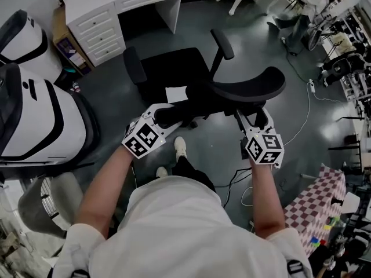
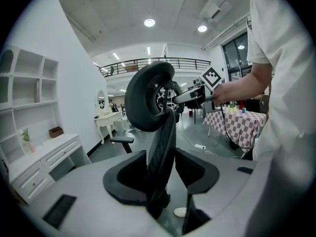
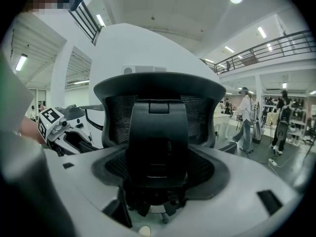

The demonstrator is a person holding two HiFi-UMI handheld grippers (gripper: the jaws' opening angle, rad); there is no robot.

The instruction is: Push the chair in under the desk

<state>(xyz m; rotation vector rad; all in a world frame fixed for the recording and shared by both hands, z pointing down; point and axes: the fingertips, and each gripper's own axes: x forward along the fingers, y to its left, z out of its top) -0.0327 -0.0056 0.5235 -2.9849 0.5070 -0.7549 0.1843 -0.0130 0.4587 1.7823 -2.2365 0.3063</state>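
Head view: at upper left stands the white desk (image 1: 98, 30), its dark kneehole (image 1: 152, 17) open toward the black office chair (image 1: 174, 74), which rests on the grey floor just short of that opening and faces it. The seat lies wholly outside the desk, so the push appears to be under way but unfinished; by this reading, what is left is to roll the chair forward until the seat passes beneath the desktop. The left gripper (image 1: 164, 116) meets the left edge of the backrest (image 2: 165, 152); seen from that gripper, the edge runs upright between the jaws, which are closed on it at a fairly wide setting. The chair has a mesh back, a curved headrest (image 2: 148, 100), two padded armrests (image 1: 134, 66) and a white sheet of paper (image 1: 176, 94) lying on the seat. The right gripper (image 1: 250, 119) sits behind the backrest below the headrest, its jaws set broadly and clasping the central spine (image 3: 158, 142) of the back.
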